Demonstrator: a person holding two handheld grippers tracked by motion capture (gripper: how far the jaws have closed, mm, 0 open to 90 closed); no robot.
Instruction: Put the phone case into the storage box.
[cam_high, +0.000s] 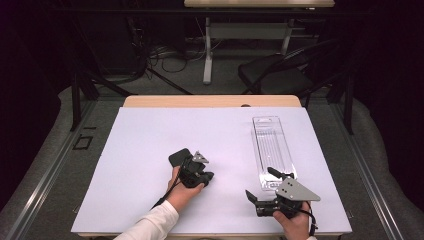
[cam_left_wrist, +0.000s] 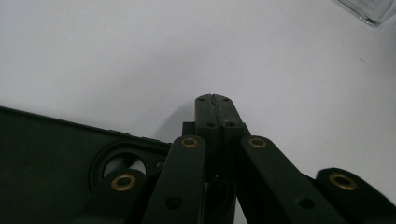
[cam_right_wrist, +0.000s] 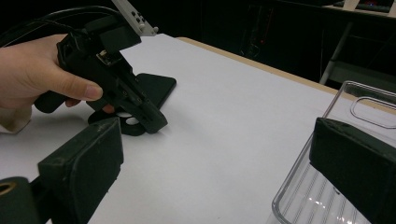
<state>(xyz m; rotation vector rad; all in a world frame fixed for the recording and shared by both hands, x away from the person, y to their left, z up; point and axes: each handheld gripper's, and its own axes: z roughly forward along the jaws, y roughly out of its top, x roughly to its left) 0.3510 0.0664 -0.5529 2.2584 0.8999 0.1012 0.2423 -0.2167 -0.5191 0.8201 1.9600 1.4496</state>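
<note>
Black fingers (cam_left_wrist: 215, 105) of the left gripper (cam_high: 200, 176) sit pressed together with nothing between them, tips resting on or just above the white bench (cam_high: 150, 145). Black phone case (cam_left_wrist: 51, 158) lies flat just beside those fingers, camera cutout toward them; in the right gripper view the same case (cam_right_wrist: 156, 88) pokes out behind the left gripper (cam_right_wrist: 154, 122), touching or nearly so, can't tell which.

Right gripper (cam_high: 262, 192) has its fingers (cam_right_wrist: 86, 163) spread wide apart, empty, straddling the near end of the clear plastic tray (cam_high: 272, 145) without touching it as far as I can see; one finger is on the tray's side, the other over bare bench.

Judgement: step in hand looks like picking up or nudging the case with the left gripper. To do it well, part the fingers first, come in low along the bench, catch the thin edge of the case near the cutout and close squarely, since a flat case slides easily on this smooth sheet. Right gripper could steady the tray.
</note>
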